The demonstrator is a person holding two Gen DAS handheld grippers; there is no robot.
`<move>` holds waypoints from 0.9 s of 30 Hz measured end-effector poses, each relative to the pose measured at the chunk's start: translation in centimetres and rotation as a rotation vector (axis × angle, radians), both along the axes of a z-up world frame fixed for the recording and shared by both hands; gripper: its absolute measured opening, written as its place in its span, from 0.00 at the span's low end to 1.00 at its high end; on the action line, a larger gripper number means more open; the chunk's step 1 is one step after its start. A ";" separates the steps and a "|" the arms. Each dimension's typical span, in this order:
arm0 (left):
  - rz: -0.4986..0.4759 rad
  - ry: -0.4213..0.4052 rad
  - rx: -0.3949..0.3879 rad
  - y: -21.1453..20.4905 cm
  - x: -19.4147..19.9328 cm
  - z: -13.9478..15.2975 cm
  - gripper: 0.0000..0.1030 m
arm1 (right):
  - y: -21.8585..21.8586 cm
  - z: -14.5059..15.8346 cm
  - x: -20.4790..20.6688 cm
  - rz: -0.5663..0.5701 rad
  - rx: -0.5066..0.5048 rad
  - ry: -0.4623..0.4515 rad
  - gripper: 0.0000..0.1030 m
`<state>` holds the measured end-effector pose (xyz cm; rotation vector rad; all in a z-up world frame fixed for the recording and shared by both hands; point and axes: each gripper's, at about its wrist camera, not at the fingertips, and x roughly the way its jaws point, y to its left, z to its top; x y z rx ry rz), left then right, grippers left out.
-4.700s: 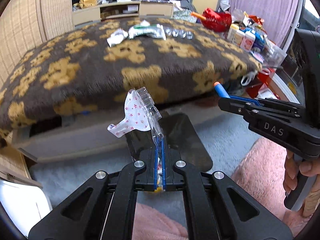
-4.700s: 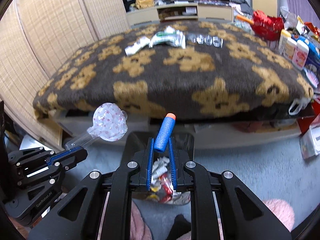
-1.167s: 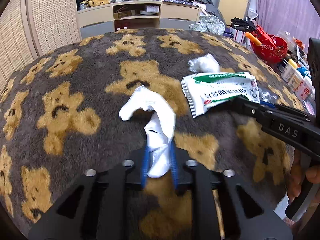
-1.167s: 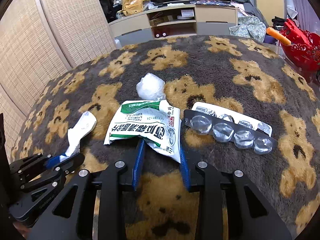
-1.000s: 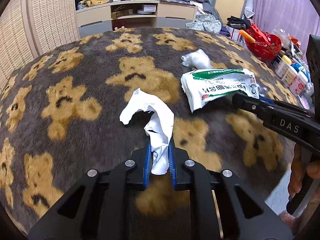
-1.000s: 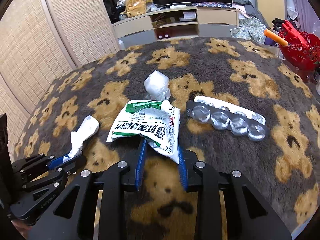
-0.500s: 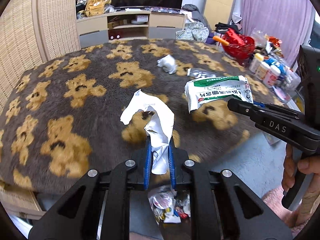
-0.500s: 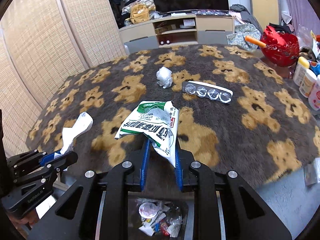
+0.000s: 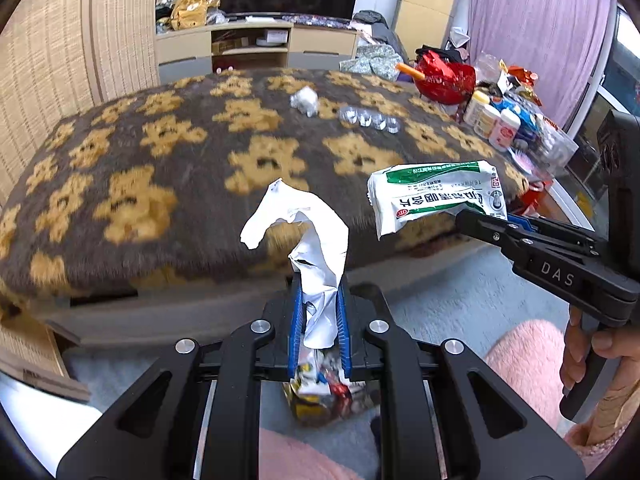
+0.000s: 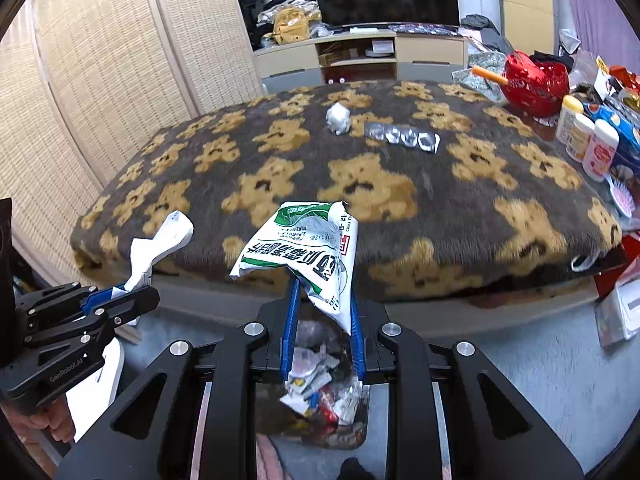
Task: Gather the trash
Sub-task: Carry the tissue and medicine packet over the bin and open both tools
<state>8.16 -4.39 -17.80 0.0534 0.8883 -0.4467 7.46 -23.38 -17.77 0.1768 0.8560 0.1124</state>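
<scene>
My left gripper [image 9: 319, 320] is shut on a crumpled white paper wrapper [image 9: 312, 232], held in the air over the floor in front of the bed. My right gripper [image 10: 322, 320] is shut on a white and green packet [image 10: 304, 248]; that packet [image 9: 436, 196] also hangs at the right of the left wrist view. Below both grippers stands a dark bin [image 10: 320, 388] with mixed trash in it. A crumpled white ball [image 10: 338, 118] and a clear blister strip [image 10: 402, 136] lie on the far part of the bear-patterned blanket [image 10: 400, 216].
The bed edge runs across in front of the grippers. Bottles [image 10: 588, 140] and a red bag [image 10: 534, 80] crowd the right side. A pink cushion [image 9: 528, 356] and a hand [image 9: 584, 356] are at the lower right. Woven screens [image 10: 100, 80] stand on the left.
Both grippers pulled back off the blanket, each carrying its piece of trash, and now hang over the bin on the floor. The ball and blister strip stayed on the blanket.
</scene>
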 end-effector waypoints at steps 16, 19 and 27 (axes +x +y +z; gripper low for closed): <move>-0.012 0.234 0.030 -0.6 -1.8 -10.7 0.14 | 1.1 -9.0 -2.5 -0.003 0.023 0.209 0.23; -0.017 0.272 0.034 -0.9 -1.3 -12.3 0.14 | 1.2 -10.6 -2.0 -0.007 0.028 0.247 0.23; -0.032 0.362 0.042 -1.6 0.0 -16.0 0.15 | 1.6 -14.0 -0.3 -0.006 0.041 0.337 0.23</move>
